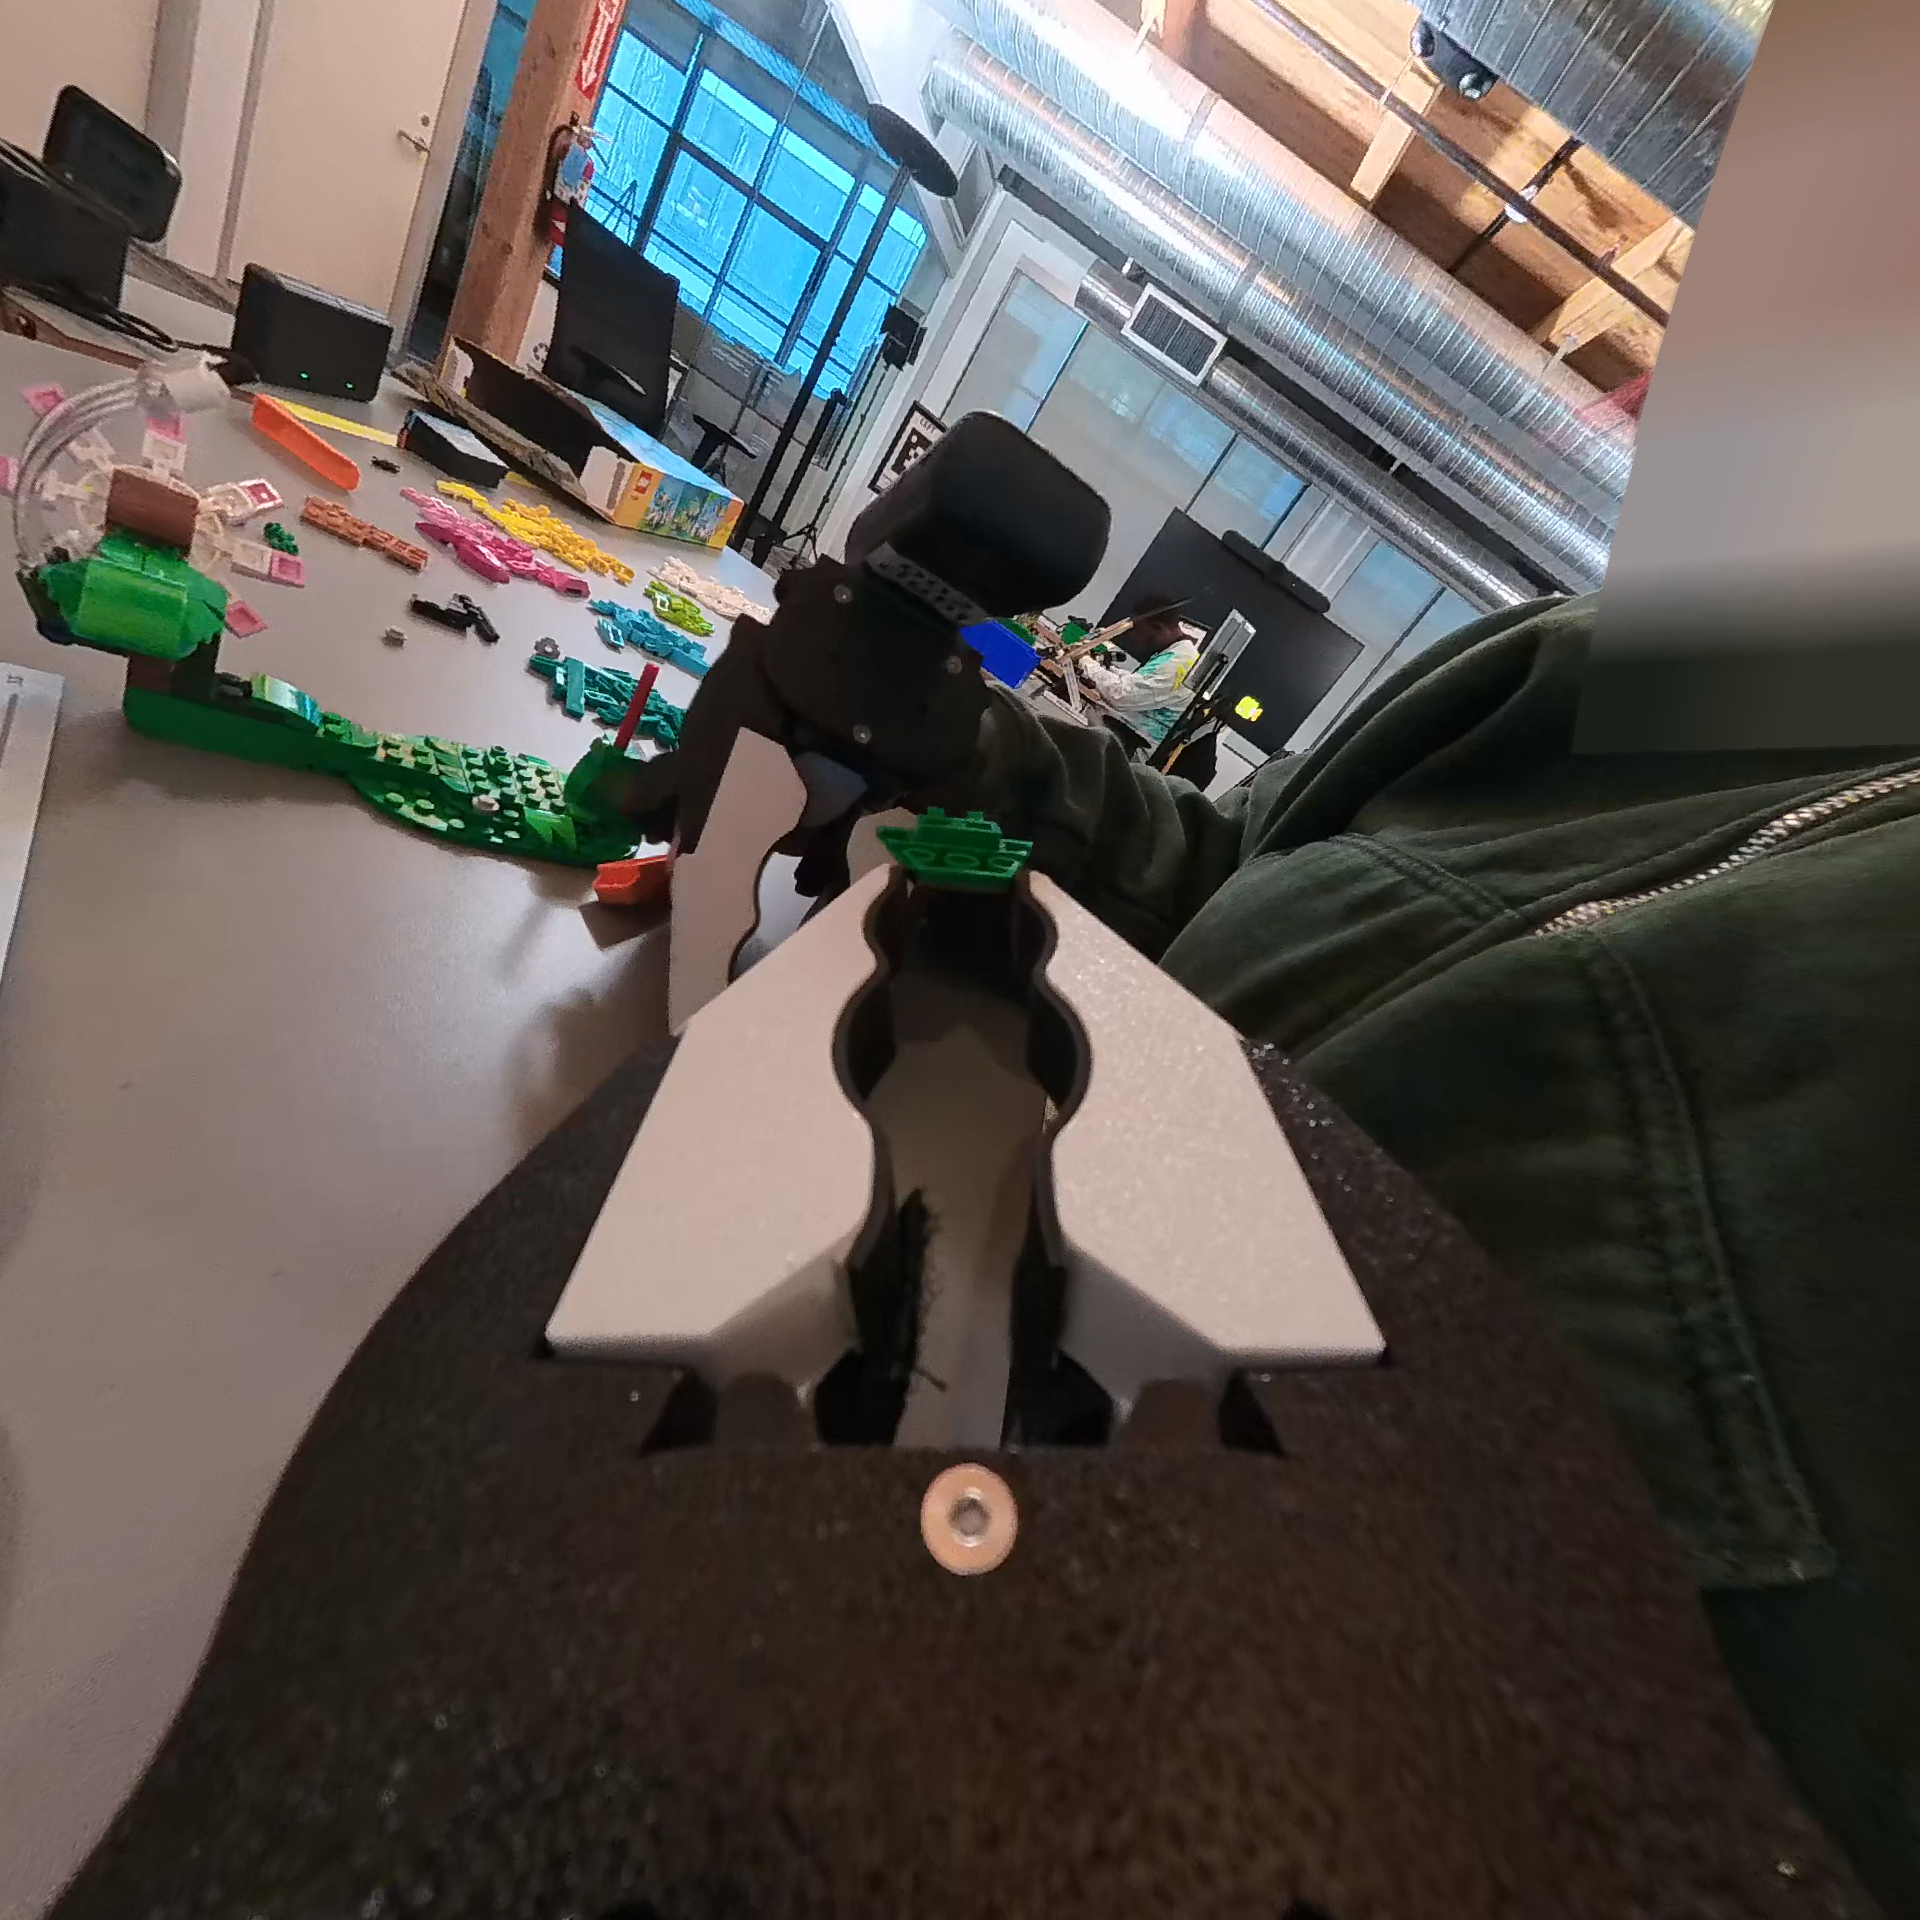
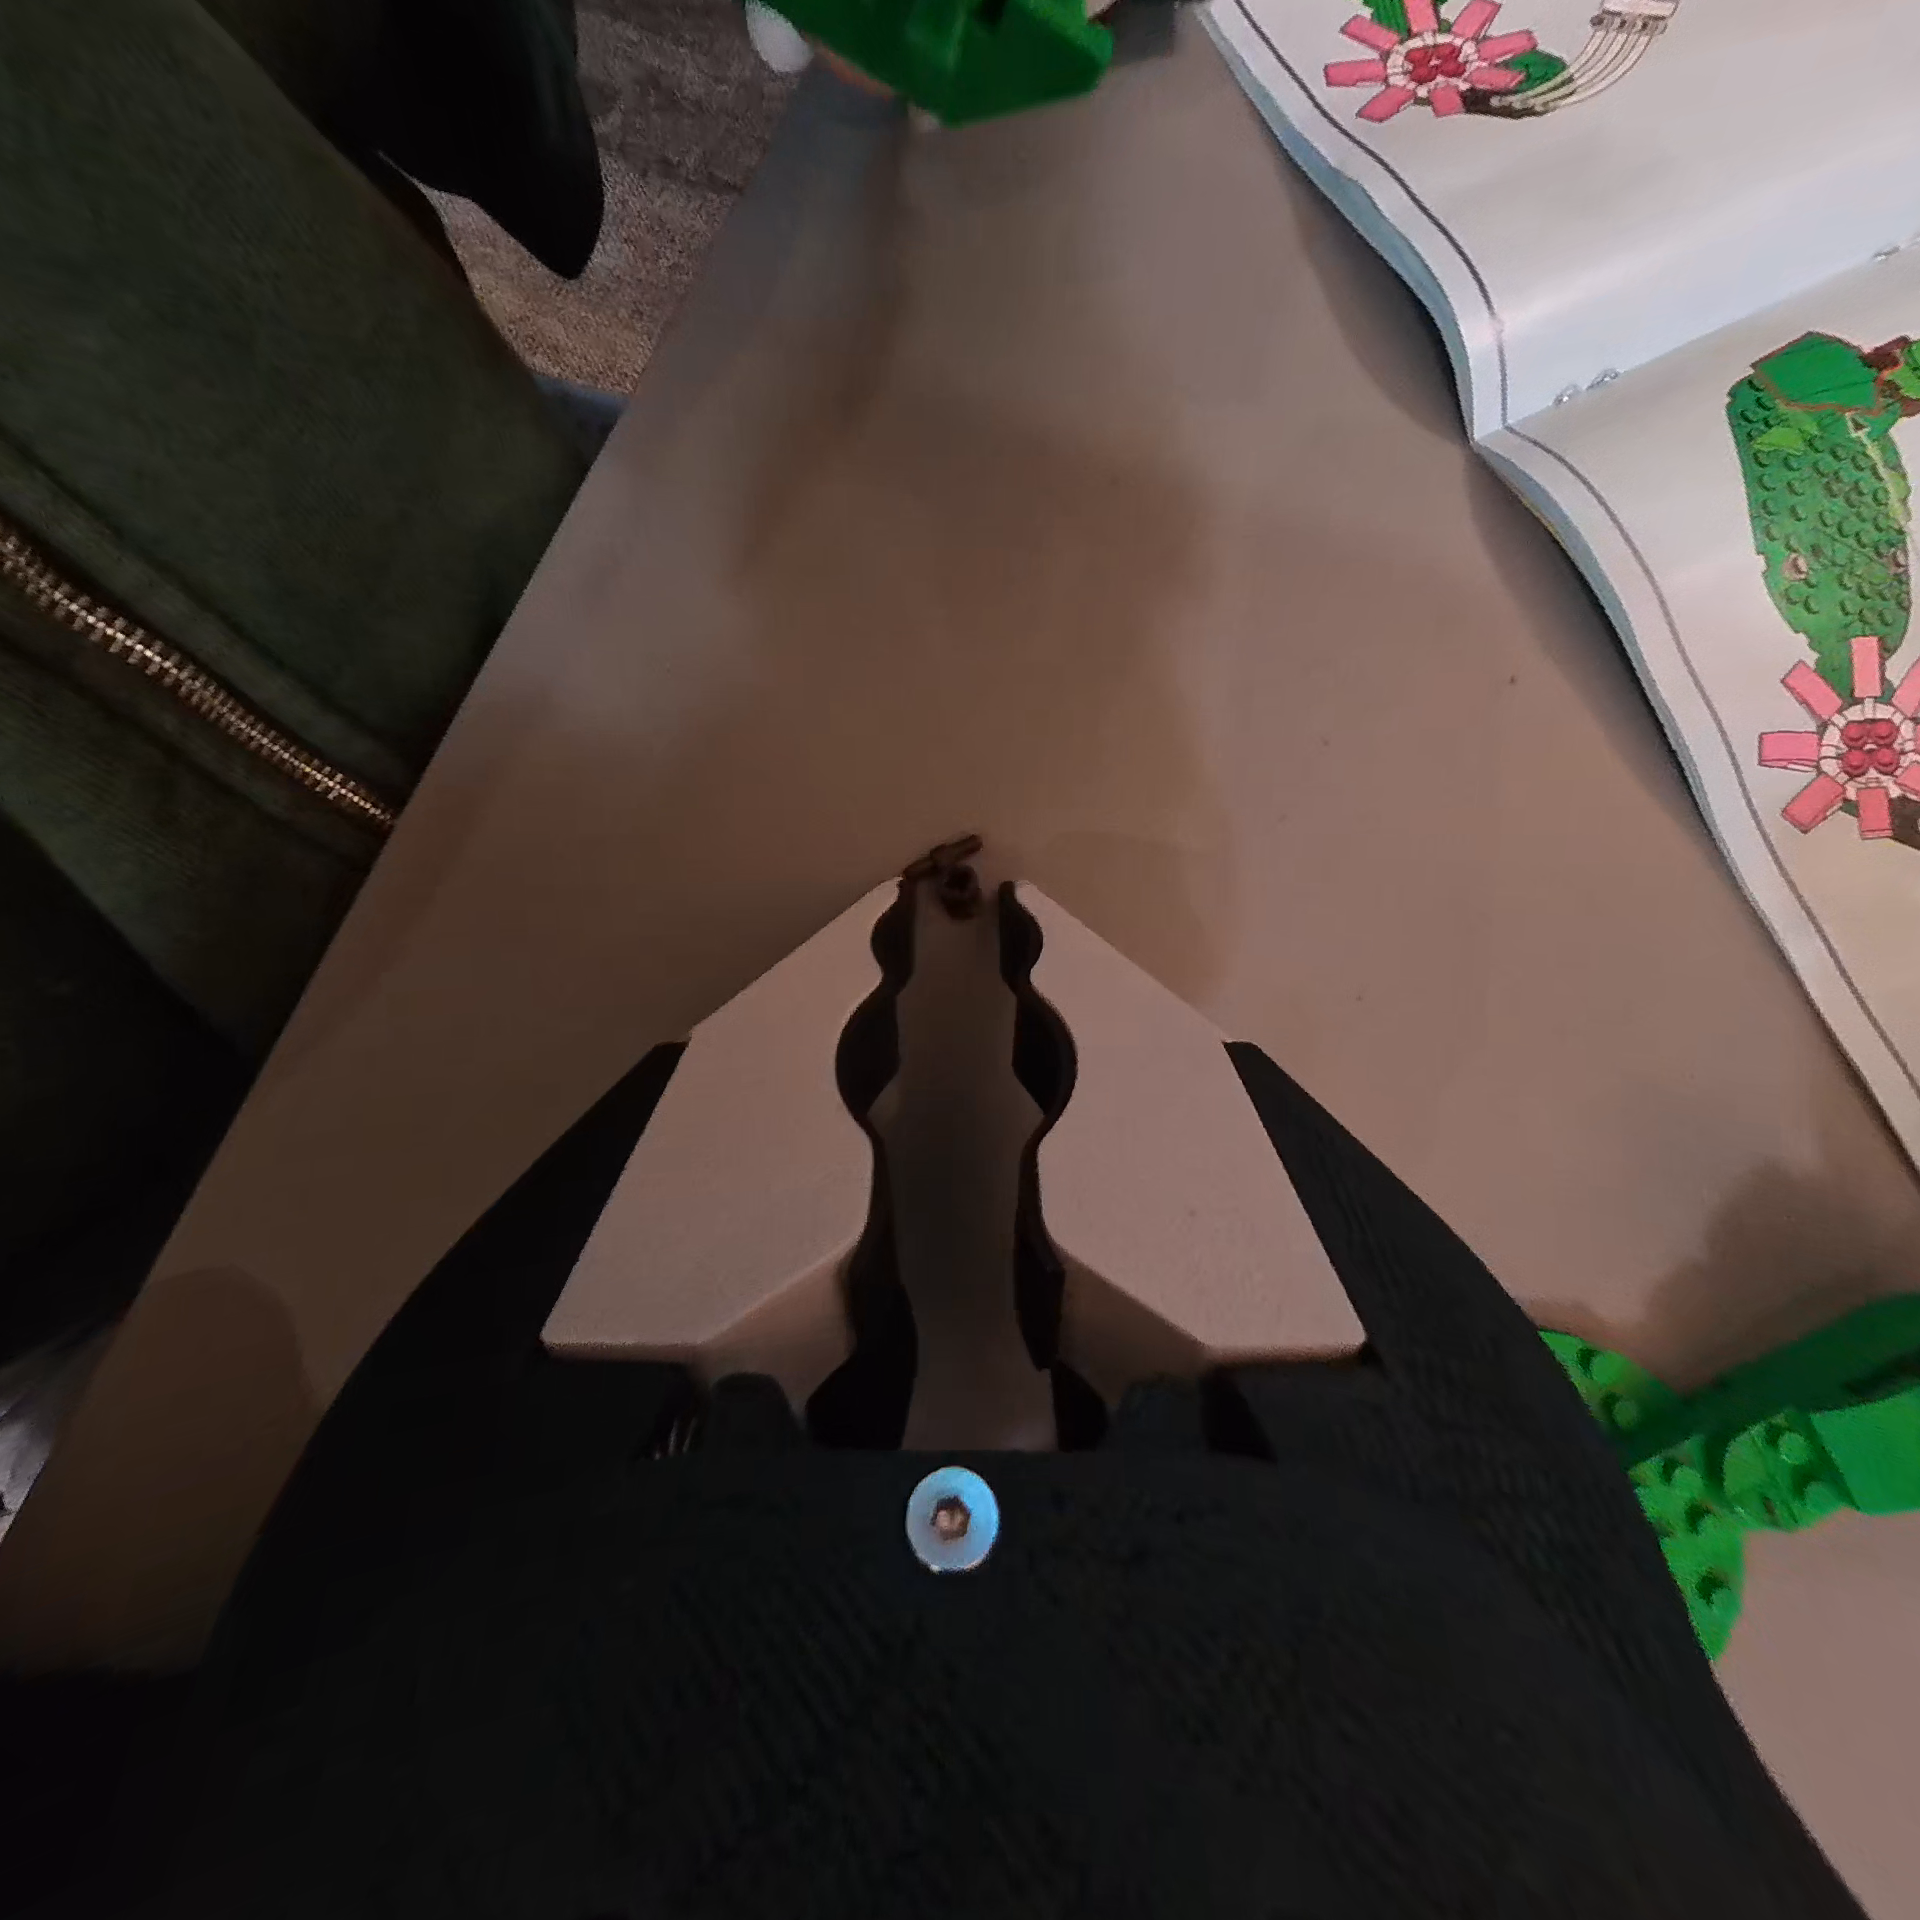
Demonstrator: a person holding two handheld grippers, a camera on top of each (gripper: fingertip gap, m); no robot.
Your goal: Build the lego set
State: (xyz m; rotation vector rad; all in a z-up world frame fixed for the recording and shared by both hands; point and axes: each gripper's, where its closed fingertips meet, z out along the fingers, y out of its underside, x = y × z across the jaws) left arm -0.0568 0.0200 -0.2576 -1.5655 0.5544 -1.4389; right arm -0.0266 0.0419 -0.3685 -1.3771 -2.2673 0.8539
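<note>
Left gripper clenched on a small green stepped Lego piece raised off the grey table, right gripper pinching a tiny dark brown piece just above the tabletop, near the open instruction booklet and the green Lego base.

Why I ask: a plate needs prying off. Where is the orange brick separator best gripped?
Pinch the orange brick separator across its narrow width near mid-length, descending from above. It lies flat on the table, long and slim, so its long sides probably offer the best faces.
</note>
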